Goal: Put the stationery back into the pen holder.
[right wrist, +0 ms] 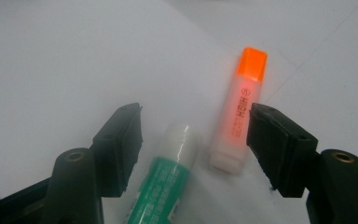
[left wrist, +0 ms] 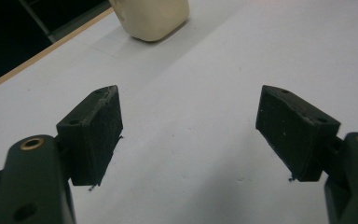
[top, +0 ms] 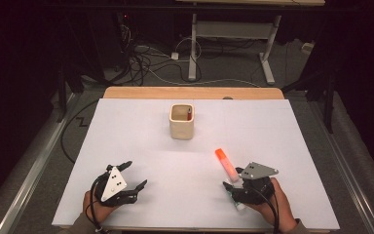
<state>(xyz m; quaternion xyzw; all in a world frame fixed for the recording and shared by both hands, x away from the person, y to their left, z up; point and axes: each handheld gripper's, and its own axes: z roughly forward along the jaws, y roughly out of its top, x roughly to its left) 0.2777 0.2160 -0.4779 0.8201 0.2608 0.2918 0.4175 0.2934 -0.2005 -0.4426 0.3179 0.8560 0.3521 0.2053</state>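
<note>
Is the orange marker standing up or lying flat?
Lying flat: the orange marker rests lengthwise on the white table, beside a green pen.

Orange highlighter [right wrist: 239, 122] and green marker [right wrist: 168, 182] lie side by side.

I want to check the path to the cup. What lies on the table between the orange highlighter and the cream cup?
Nothing: in the high view, the white table is bare between the orange highlighter and the cream cup.

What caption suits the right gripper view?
Open right gripper straddling a green pen and an orange highlighter on the white table.
</note>
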